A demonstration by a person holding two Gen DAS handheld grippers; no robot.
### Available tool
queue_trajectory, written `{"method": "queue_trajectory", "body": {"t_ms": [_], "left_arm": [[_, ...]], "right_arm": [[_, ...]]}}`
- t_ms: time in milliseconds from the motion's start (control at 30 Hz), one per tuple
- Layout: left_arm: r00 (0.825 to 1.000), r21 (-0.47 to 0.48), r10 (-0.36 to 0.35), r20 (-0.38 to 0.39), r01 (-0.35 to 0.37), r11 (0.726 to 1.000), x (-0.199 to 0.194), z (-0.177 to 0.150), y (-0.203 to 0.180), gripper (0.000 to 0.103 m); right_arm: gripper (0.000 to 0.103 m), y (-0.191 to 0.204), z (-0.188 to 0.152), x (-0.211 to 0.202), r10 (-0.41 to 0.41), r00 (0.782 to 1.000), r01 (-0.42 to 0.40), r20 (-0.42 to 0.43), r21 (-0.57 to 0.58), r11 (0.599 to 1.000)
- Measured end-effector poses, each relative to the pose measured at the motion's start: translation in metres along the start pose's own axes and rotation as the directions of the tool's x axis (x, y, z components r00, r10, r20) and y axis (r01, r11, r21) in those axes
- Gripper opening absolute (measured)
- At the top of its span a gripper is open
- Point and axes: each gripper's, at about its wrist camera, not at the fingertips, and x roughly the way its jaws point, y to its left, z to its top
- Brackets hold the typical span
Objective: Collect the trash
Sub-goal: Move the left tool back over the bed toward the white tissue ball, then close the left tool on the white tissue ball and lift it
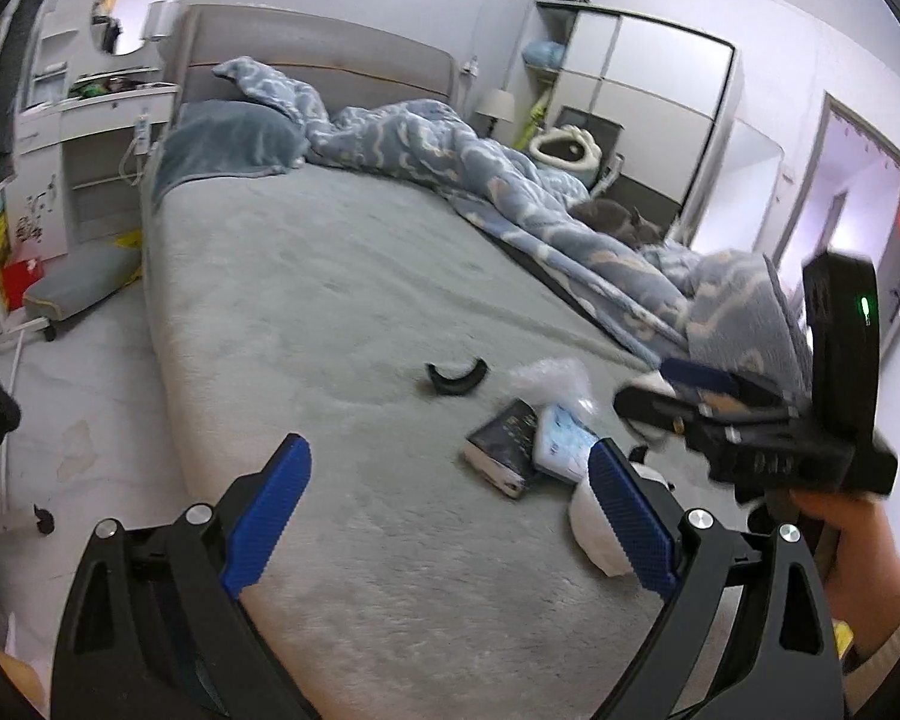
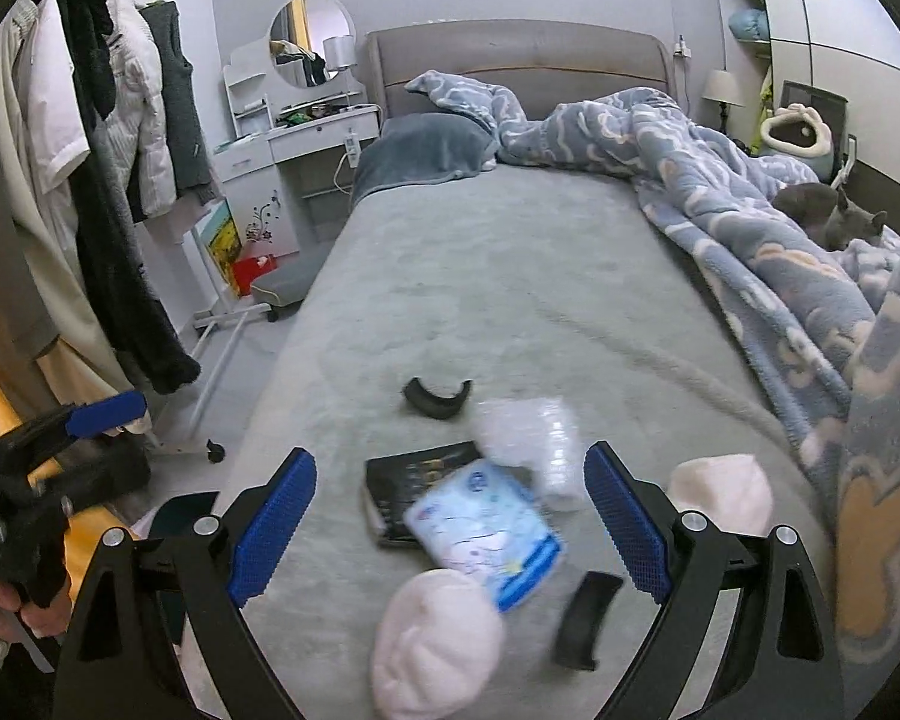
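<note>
Both the left gripper (image 1: 444,492) and right gripper (image 2: 450,510) are spread, empty; blue wrapper (image 2: 486,531) lies on a black book (image 2: 414,477), crumpled plastic (image 2: 534,432) at one o'clock, blanket (image 2: 780,240) at three

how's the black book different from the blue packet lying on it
The black book is dark, thick and rigid, with white page edges showing at its side; the blue packet is pale blue and white, thin and soft-looking. The book lies flat on the bed, while the packet rests partly on top of it, overhanging its corner. The packet looks blurred in the right wrist view, so its print cannot be read. Both are flat rectangular items.
</note>
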Motion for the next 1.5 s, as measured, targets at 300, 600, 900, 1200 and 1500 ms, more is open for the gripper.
{"method": "queue_trajectory", "body": {"t_ms": [300, 600, 900, 1200, 1500], "left_arm": [[0.991, 0.081, -0.110, -0.079, 0.116, 0.990, 0.034, -0.012, -0.038, 0.095], [0.963, 0.112, -0.218, -0.159, 0.237, 0.965, 0.062, -0.023, -0.065, 0.096], [0.940, 0.117, -0.230, -0.252, 0.265, 0.957, 0.097, -0.039, -0.076, 0.096], [0.926, 0.150, -0.252, -0.283, 0.302, 0.941, 0.113, -0.043, -0.088, 0.093], [0.909, 0.186, -0.286, -0.302, 0.351, 0.918, 0.120, -0.043, -0.102, 0.072]], "right_arm": [[0.092, -0.043, 0.006, -0.001, -0.042, 0.999, 0.041, 0.019, 0.073, 0.997], [0.092, -0.076, 0.007, 0.006, -0.073, 0.997, 0.074, -0.006, 0.125, 0.989], [0.092, -0.104, 0.004, 0.020, -0.097, 0.994, 0.104, -0.050, 0.150, 0.983], [0.092, -0.126, -0.002, 0.036, -0.139, 0.982, 0.159, -0.126, 0.169, 0.973], [0.092, -0.142, -0.013, 0.058, -0.197, 0.952, 0.237, -0.233, 0.158, 0.959]]}}
